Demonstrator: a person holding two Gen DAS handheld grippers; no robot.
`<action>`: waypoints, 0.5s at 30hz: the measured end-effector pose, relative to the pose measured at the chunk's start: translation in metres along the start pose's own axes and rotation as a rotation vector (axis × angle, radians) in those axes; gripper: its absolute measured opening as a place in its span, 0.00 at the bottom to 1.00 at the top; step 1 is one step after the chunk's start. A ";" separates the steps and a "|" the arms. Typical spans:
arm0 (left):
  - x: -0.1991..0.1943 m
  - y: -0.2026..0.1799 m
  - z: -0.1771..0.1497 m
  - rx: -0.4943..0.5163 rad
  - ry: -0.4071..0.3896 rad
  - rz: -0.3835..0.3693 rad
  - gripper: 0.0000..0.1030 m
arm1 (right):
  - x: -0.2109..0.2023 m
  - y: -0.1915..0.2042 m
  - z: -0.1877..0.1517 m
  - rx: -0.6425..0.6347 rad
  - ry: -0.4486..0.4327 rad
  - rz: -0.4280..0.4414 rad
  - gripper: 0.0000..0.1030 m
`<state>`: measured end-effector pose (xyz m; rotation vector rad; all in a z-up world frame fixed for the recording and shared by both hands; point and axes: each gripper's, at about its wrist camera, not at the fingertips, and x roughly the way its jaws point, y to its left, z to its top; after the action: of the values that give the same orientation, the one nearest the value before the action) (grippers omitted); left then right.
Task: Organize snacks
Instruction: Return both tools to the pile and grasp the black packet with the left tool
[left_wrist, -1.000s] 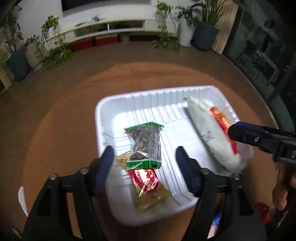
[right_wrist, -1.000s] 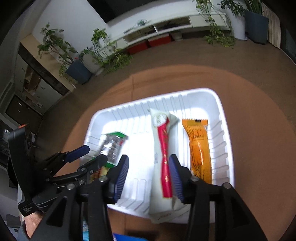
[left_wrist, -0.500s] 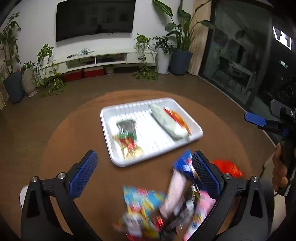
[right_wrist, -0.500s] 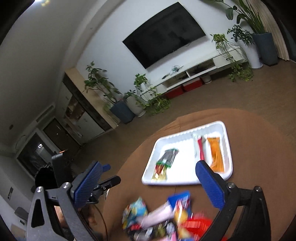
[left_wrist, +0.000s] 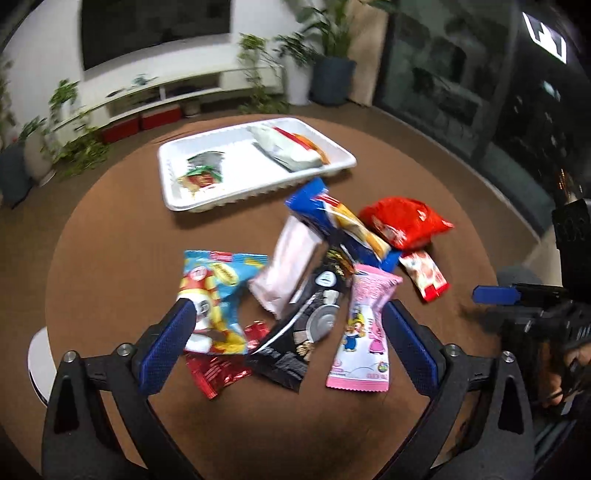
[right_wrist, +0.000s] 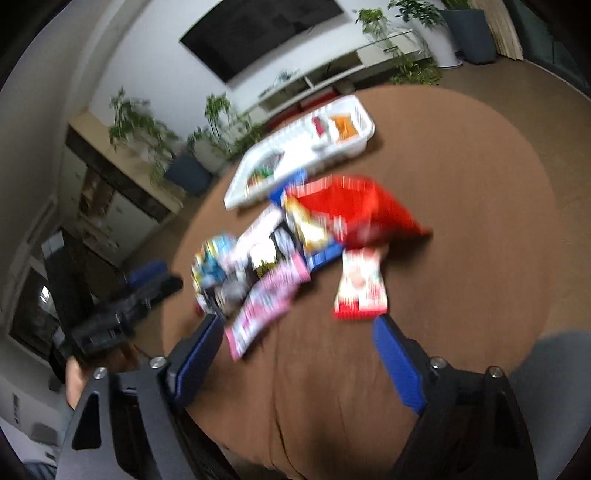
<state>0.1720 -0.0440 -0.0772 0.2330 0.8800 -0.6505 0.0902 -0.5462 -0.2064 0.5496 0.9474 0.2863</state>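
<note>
**Both grippers empty above a tangled snack pile**

The left gripper (left_wrist: 286, 341) hangs spread wide and holds nothing, above the near edge of the pile (left_wrist: 314, 280) on the brown table (left_wrist: 110, 258). The right gripper (right_wrist: 299, 350) is likewise released and empty, near the pink pack (right_wrist: 264, 308) and the small red-and-white sachet (right_wrist: 360, 286). The white tray (left_wrist: 207, 201) sits beyond the pile, already holding a few packs at either end.

The risk, as I judge it, lies in the overlap. The black pack (left_wrist: 306, 332) lies over a red wrapper (left_wrist: 218, 371) and under the pale pink pouch (left_wrist: 286, 267); the blue box (left_wrist: 332, 225) leans on its neighbours. A pinch into the heap may take two packs at once or drag others along. Flat foil lying on the table gives the fingers little edge, so a pack may slip free.

The right view is badly blurred; labels are unreadable and the packs' edges uncertain. What lies beneath the heap is hidden.
</note>
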 end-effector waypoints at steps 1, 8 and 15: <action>0.004 -0.006 0.003 0.031 0.023 -0.004 0.94 | 0.002 0.001 -0.003 0.002 0.008 0.003 0.80; 0.054 -0.029 0.015 0.210 0.190 -0.020 0.54 | 0.009 0.008 -0.007 -0.027 0.015 -0.018 0.72; 0.079 -0.036 0.025 0.269 0.258 -0.003 0.54 | 0.014 0.005 -0.008 -0.010 0.042 -0.032 0.71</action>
<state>0.2022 -0.1177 -0.1204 0.5675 1.0380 -0.7524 0.0914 -0.5328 -0.2168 0.5201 0.9940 0.2747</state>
